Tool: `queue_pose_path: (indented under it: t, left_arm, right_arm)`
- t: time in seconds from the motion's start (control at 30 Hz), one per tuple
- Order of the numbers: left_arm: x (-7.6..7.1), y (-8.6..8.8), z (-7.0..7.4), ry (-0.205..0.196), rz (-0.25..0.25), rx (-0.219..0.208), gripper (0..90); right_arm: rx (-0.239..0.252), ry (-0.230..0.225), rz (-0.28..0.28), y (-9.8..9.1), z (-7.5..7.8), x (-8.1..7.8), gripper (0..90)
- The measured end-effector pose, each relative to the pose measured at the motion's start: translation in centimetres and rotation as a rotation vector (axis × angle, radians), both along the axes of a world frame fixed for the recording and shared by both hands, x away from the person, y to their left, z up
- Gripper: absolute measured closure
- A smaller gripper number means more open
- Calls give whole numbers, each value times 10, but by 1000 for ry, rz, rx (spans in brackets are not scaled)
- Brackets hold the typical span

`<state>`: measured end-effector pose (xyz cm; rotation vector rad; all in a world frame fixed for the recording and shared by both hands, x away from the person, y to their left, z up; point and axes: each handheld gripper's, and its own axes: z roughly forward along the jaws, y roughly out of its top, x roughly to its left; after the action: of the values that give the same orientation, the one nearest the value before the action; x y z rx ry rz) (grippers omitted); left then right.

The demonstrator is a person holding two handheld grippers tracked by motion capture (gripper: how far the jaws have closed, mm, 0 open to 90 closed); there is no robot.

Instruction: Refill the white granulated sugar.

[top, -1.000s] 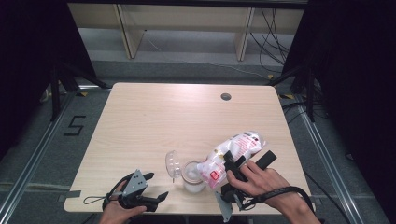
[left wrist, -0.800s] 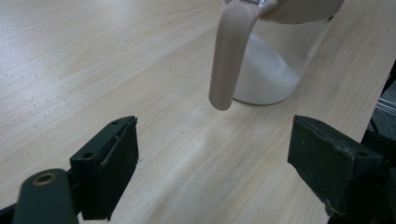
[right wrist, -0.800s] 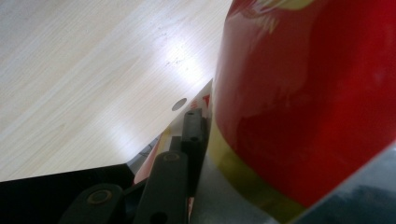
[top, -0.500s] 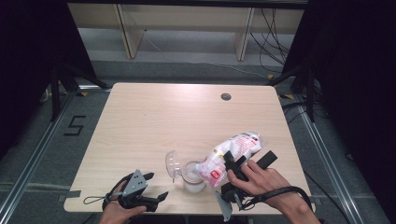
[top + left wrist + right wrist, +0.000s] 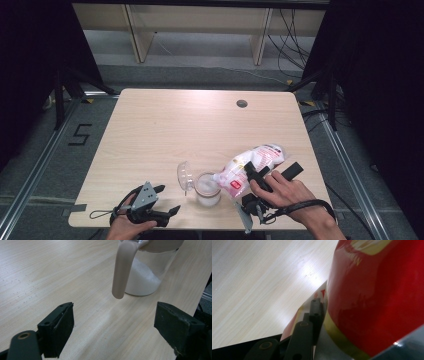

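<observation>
A white bag with a red label [image 5: 252, 164] lies tilted over the table, its lower end at the mouth of a glass jar [image 5: 207, 190] part full of white grains. My right gripper [image 5: 272, 170] is shut on the bag; in the right gripper view the red bag [image 5: 374, 290] sits pressed against one jaw pad [image 5: 315, 312]. The jar's clear lid [image 5: 184, 176] stands flipped open to the left. My left gripper [image 5: 169, 199] rests open by the front edge, left of the jar. In its own view the left gripper [image 5: 113, 322] faces the jar [image 5: 147, 277] and a beige lid tab [image 5: 122, 270].
The wooden table [image 5: 165, 130] has a dark round cable hole [image 5: 242, 103] near its far right edge. A pale shelf unit [image 5: 200, 30] stands on the floor beyond the table. Both forearms come in over the front edge.
</observation>
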<state>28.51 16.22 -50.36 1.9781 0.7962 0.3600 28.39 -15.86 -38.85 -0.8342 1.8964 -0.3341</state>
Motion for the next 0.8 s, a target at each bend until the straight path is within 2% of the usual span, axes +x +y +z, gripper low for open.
queue_pose_path:
  t: [0.1,0.17,0.23,0.3,0.47,0.5,0.57,0.6,0.63,0.67,0.7,0.77,0.8]
  left_arm:
    - [0,1,1,-4,-2,10,159]
    - [0,0,0,-5,3,2,159]
    - [0,1,0,-2,-4,13,159]
    - [0,0,0,-1,1,1,159]
    - [1,1,0,-4,-4,14,159]
    - [1,1,0,-5,-3,13,159]
    - [1,1,0,-4,-3,14,159]
    - [1,1,0,-4,-3,15,159]
    - [1,1,0,-4,-3,14,159]
    - [1,1,0,-5,-3,15,159]
    - [1,1,0,-5,-2,15,159]
    - [1,1,0,-4,-2,16,159]
    - [1,1,0,-4,-3,16,159]
  right_arm:
    - [14,0,0,-2,-1,0,767]
    - [41,7,-5,-5,-3,0,767]
    - [59,13,-1,-6,-2,-1,767]
    - [72,14,1,-8,-2,-2,767]
    - [157,20,-6,-17,-1,0,768]
    - [186,40,-1,-18,-3,0,768]
    - [190,38,1,-20,-3,1,769]
    - [213,43,-18,-21,-5,0,769]
    - [199,36,-14,-22,-4,0,770]
    - [217,52,-28,-23,-5,0,770]
    - [263,71,-20,-25,-8,0,770]
    - [257,88,6,-26,-7,2,770]
    - [303,96,-32,-29,-9,1,771]
